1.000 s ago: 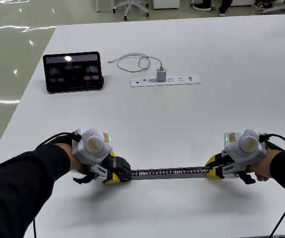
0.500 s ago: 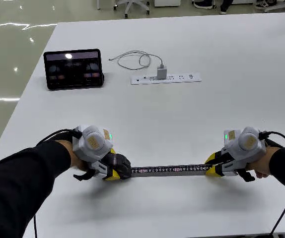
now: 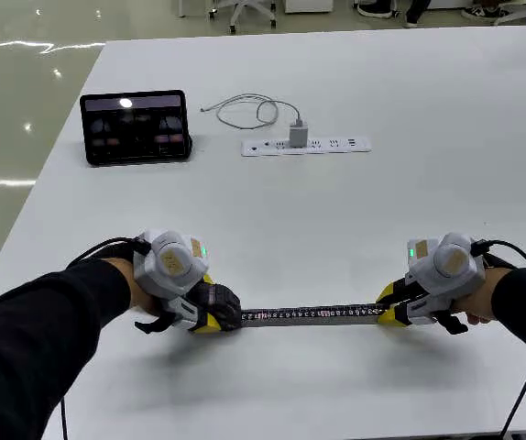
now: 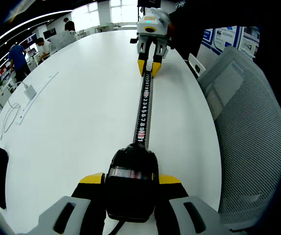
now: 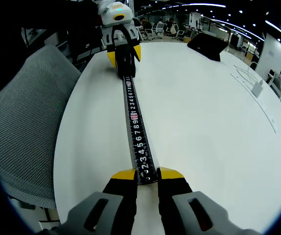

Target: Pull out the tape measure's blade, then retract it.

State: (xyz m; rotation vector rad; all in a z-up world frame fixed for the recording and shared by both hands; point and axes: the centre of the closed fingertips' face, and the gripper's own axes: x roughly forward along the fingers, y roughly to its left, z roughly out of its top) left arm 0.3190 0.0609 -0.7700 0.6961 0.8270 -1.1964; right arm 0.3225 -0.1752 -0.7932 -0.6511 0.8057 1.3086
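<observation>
Left gripper (image 3: 207,308) clamped on the black tape measure case (image 4: 131,182). Right gripper (image 5: 146,175) pinches the blade (image 5: 133,117) at its tip. The blade lies extended flat on the white table (image 3: 336,211). Tablet (image 3: 136,126) and power strip (image 3: 306,146) at far side. Glossy floor (image 3: 16,110) beyond.

Bright, even overhead light; glare on the floor (image 3: 25,46); fisheye edges bend.
</observation>
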